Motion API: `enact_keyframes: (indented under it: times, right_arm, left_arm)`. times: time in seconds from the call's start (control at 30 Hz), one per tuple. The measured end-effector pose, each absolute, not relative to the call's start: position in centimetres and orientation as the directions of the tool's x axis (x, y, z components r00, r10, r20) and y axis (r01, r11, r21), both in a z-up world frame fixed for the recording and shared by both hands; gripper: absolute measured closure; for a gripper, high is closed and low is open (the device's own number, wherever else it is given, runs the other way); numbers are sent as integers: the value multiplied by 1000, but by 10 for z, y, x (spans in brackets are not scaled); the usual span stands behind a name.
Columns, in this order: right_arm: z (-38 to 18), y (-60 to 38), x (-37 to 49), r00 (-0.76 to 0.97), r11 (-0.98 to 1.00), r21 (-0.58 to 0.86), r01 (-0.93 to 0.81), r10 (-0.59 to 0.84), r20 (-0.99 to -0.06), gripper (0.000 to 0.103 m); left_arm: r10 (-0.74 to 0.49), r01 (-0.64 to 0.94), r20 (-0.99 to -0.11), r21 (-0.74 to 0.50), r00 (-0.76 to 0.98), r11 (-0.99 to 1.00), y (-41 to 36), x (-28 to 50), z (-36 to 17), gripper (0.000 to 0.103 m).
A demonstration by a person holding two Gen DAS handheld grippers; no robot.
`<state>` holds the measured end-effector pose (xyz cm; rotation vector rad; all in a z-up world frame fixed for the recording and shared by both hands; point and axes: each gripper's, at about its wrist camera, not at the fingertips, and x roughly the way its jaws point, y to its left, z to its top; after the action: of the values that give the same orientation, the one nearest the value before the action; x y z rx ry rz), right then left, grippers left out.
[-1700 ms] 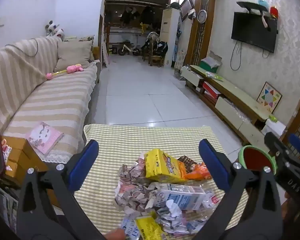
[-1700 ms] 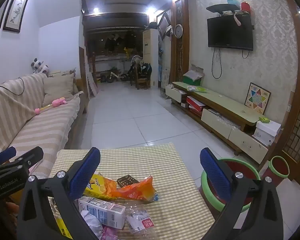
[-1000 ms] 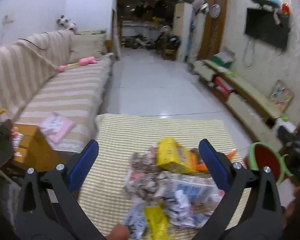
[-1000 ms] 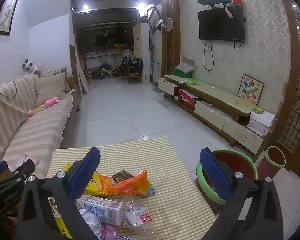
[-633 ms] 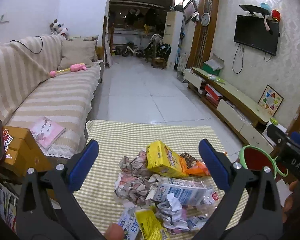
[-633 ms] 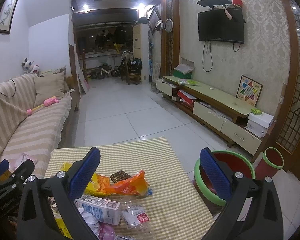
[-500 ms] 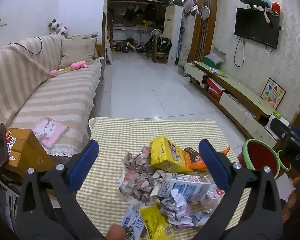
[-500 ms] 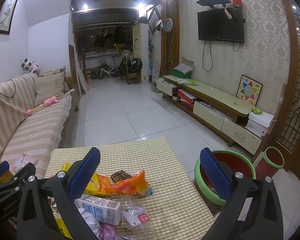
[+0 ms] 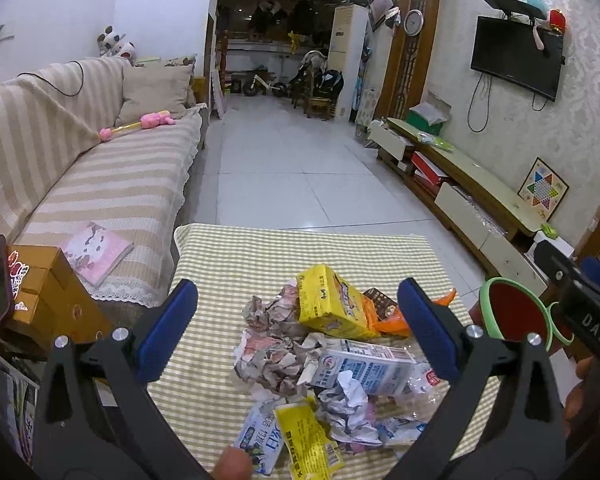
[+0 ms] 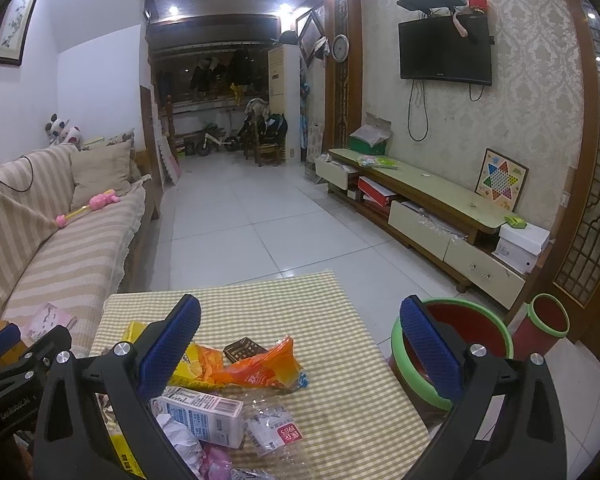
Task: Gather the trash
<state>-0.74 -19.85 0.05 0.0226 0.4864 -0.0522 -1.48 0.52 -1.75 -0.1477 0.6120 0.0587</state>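
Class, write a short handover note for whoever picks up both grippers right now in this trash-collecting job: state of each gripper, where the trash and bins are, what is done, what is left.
Left gripper: open, holding nothing, hovering over the trash pile.
Right gripper: open, holding nothing, over the table's right side.
Trash: all on the checked tablecloth: yellow carton, orange wrapper, white milk carton, crumpled paper, clear plastic wrapper.
Bins: large green-rimmed red bin on the floor right of the table; smaller one beyond it.
Done: nothing picked up as far as the views show; the bins' contents cannot be seen.
Left: grip each piece and drop it in the bin.
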Motion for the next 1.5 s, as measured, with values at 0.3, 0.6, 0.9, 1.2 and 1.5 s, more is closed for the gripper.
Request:
enact_keyframes:
  times: [0.3, 0.6, 0.9, 1.2, 1.5]
  right_arm:
    - [-1, -196, -8, 880, 998, 14, 54, -41, -473, 7]
    - [-3, -196, -7, 877, 999, 18, 51, -36, -479, 7]
    - [-10, -196, -4, 865, 998, 20, 53, -36, -500, 7]
    - [-24, -208, -1, 822, 1000, 25, 3, 12, -569, 7]
    - [-72, -213, -9, 717, 998, 9, -68, 56, -695, 7]
  left_arm:
    - [15, -101, -579, -117, 815, 988, 6, -15, -19, 5]
    - [22, -108, -586, -113, 810, 988, 8, -15, -22, 5]
    - [7, -80, -620, -91, 785, 993, 14, -26, -39, 5]
    - [-32, -44, -780, -76, 626, 996, 22, -40, -104, 5]
    - [-181, 11, -848, -203, 498, 979, 7, -42, -146, 28]
